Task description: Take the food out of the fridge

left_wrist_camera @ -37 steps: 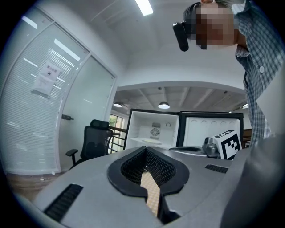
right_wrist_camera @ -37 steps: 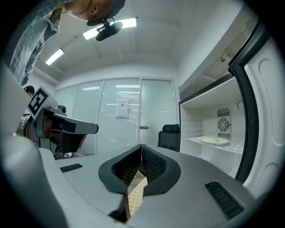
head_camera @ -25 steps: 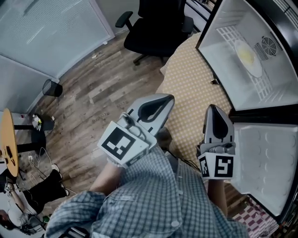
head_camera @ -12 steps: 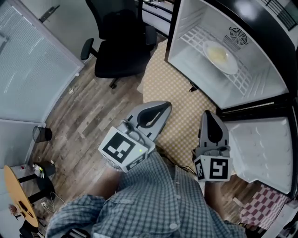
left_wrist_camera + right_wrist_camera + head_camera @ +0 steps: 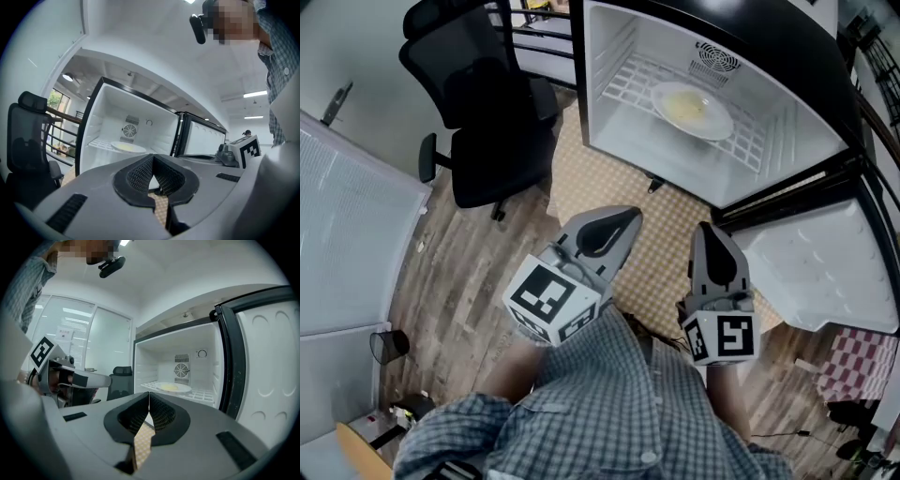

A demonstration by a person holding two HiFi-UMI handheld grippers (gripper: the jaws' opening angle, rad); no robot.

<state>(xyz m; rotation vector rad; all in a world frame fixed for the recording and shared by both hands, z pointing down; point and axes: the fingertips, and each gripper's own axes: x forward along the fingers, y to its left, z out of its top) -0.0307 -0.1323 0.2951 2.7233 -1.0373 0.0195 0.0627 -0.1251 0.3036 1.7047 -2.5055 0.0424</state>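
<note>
A small fridge point(image 5: 787, 56) stands open ahead of me, its door point(image 5: 825, 272) swung out to the right. On its white wire shelf rests a white plate with yellowish food point(image 5: 692, 109), also seen as the plate point(image 5: 127, 147) in the left gripper view and the plate point(image 5: 174, 387) in the right gripper view. My left gripper point(image 5: 630, 217) is shut and empty, held level in front of the fridge. My right gripper point(image 5: 707, 230) is shut and empty too, pointing at the fridge opening, short of it.
A black office chair point(image 5: 478, 103) stands left of the fridge on the wood floor. A checkered mat point(image 5: 609, 187) lies under the fridge front. Glass partition panels point(image 5: 347, 225) run along the left. A red checked cloth point(image 5: 858, 361) lies at the lower right.
My view has swung round so the fridge now sits ahead at the top centre instead of the right. Both grippers turned with me and stayed shut.
</note>
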